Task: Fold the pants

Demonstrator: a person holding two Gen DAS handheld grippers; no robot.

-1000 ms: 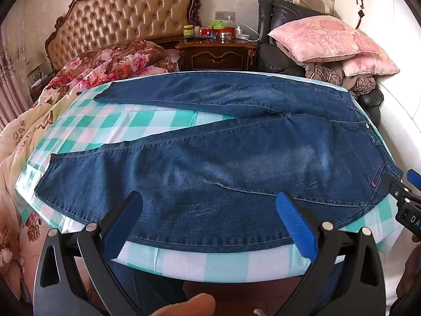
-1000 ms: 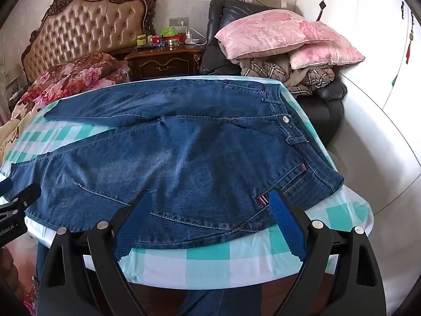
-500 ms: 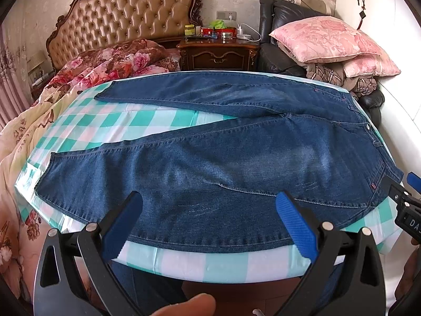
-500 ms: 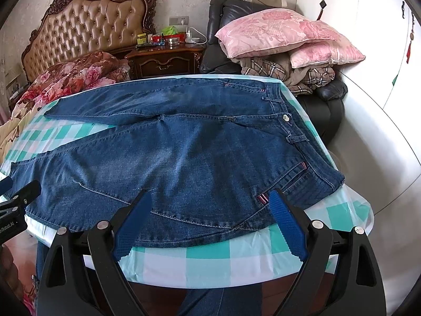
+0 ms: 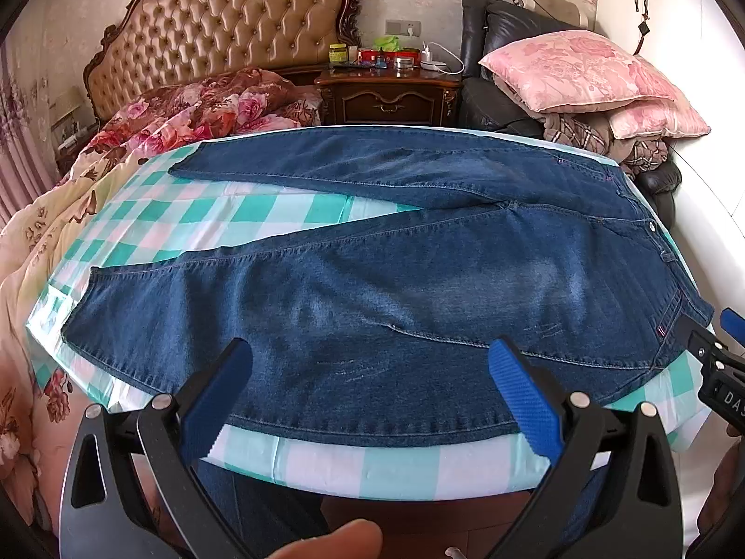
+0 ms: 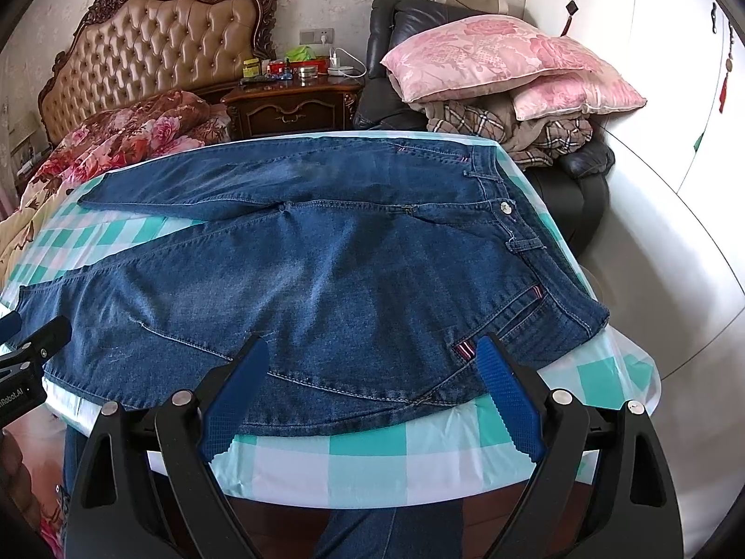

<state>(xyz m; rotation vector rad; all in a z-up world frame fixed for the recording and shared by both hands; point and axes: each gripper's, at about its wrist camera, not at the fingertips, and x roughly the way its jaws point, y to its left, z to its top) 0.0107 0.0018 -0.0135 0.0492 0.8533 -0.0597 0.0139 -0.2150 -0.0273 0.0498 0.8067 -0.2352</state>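
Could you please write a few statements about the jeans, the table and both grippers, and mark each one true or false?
1. The dark blue denim jeans lie spread flat with the two legs apart. True.
2. The left gripper is clamped on the near trouser leg. False: its blue-padded jaws stand open with nothing between them.
3. The right gripper is open and holds nothing. True.
4. The jeans rest on a plain white sheet. False: they lie on a green and white checked tablecloth.
5. The waistband with its metal button is towards the right. True.
6. The pink floral pillows sit on the jeans. False: they are stacked on the dark chair behind.
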